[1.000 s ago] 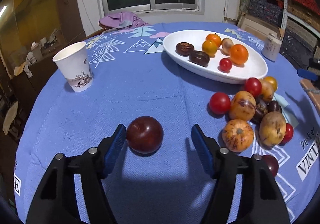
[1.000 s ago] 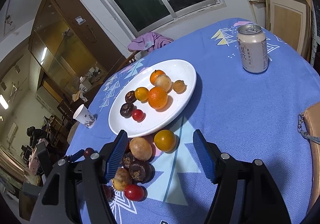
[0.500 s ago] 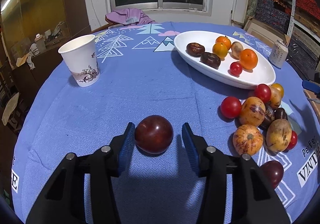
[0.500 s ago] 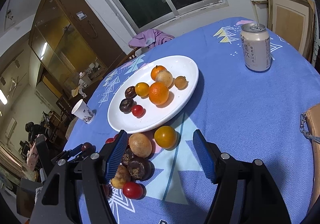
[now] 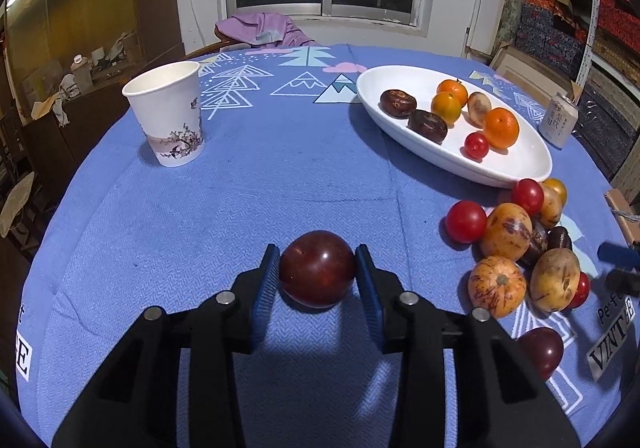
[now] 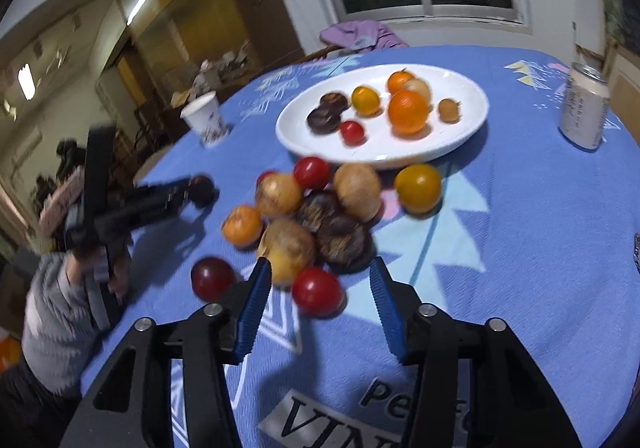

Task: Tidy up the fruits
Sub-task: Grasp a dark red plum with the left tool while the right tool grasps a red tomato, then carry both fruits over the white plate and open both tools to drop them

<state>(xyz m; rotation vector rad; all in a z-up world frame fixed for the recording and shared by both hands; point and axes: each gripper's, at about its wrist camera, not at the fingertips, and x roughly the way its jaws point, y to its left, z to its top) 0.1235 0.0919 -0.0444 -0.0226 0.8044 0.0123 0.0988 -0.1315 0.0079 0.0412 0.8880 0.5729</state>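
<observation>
**Plum Between Closing Fingers, Tomato Under the Other Pair**

While the woven blue tablecloth lay smooth over the round table, the left gripper was closing, its ribbed blue pads touching both sides of a glossy, dark red plum that sat on the cloth. To its right lay a loose heap of fruit: mottled yellow rounds, wrinkled dark ones, shiny red tomatoes. Beyond the heap stood an oval white plate holding oranges and more dark fruit. A paper cup stood well apart at the left. The right gripper was also closing, its fingers apart, with a smooth red tomato between them, the pads not yet touching it.
</observation>
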